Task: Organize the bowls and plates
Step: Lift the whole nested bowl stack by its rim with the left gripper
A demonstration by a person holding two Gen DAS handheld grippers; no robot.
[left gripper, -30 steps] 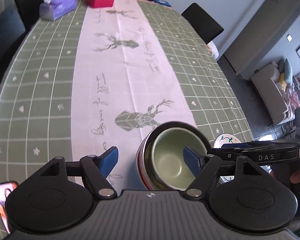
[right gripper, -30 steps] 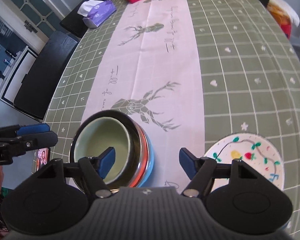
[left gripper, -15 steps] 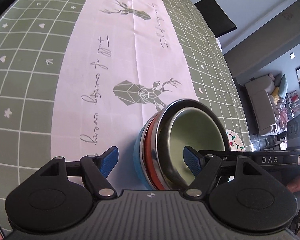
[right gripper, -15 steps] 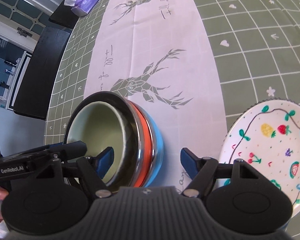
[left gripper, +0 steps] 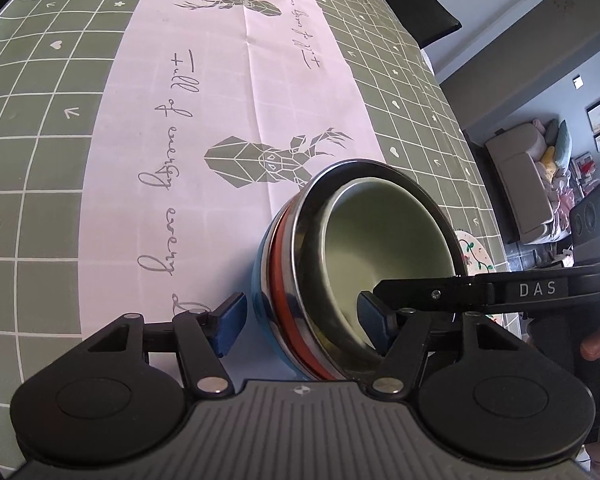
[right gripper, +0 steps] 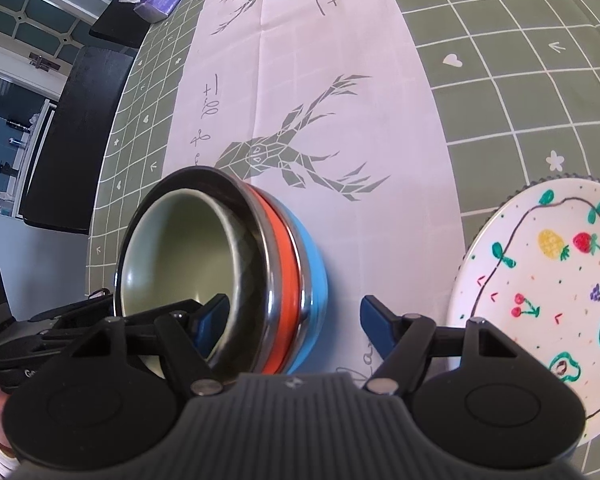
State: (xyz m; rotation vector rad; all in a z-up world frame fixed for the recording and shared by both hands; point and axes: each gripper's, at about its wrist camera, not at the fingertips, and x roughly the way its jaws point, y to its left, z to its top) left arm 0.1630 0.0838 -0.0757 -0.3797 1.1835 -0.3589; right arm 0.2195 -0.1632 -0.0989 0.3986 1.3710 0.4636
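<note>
Both grippers have dropped toward the table since a second ago, and the nested bowl stack (left gripper: 360,264) now fills far more of each view, tipped so its mouth faces the cameras. The left gripper (left gripper: 300,322) has just been narrowing its jaws, and look at the setup: one blue pad sits outside the stack's wall, the other inside the pale green inner bowl (right gripper: 188,256), rim between them, though the pads don't look pressed home, so I call it open, straddling. The right gripper (right gripper: 296,320) mirrors it from the other side, one pad down in the green bowl, the other hanging free over the pink runner (right gripper: 340,120); its jaws are spread too, nothing clamped that I can see. The stack rests on the runner at the near edge of the table (left gripper: 40,160), blue bowl at the bottom, then orange, then steel, green innermost. The painted plate (right gripper: 540,280) lies just beside it on the right gripper's side, apart from the stack. Everything turns on that rim: it lies dead ahead of both claws, each equally near.
</note>
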